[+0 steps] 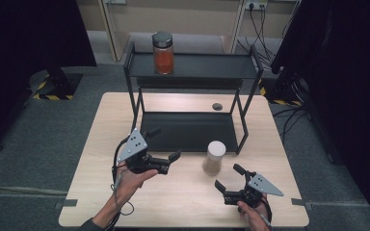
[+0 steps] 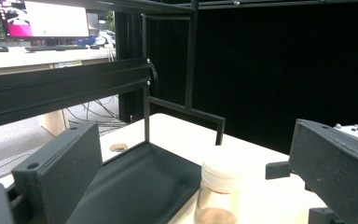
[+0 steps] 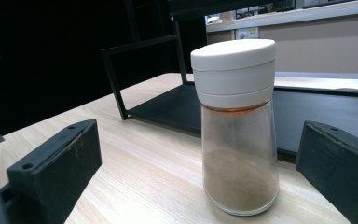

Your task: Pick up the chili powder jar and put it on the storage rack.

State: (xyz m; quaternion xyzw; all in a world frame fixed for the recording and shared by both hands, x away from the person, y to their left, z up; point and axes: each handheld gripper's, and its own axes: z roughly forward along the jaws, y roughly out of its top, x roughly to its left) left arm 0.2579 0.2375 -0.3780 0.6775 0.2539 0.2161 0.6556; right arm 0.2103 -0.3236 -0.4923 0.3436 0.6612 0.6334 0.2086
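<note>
You are lining up your right gripper (image 1: 230,176), low and right of centre in the high view, on the shaker (image 1: 214,158) standing upright on the table (image 1: 96,159) just in front of the rack (image 1: 192,130). Its jaws are spread wide and grasping nothing; in the right gripper view the shaker (image 3: 237,126) is sitting between them, nearer the right jaw than the left, with a gap on both sides.

Your left gripper (image 1: 166,144), left of centre in the high view, is also released, its jaws apart and pointing toward the rack's lower shelf, well clear of the shaker.

The risks, as they are looking from here:
- The shaker is tall and narrow with a heavy-looking white cap, and only a little powder is weighing down its base. One jaw arriving first is likely to tip it.
- It is standing off-centre between the jaws, so closing now could shove it sideways across the smooth wood.
- Glass walls taper toward the top; a grip high on the cap could slip or twist it loose.
- The rack's front post is just behind it, so a push forward could knock glass against metal.
- A jar (image 1: 163,53) is already standing on the top shelf, upper centre; a careless lift could be crowding it.
</note>
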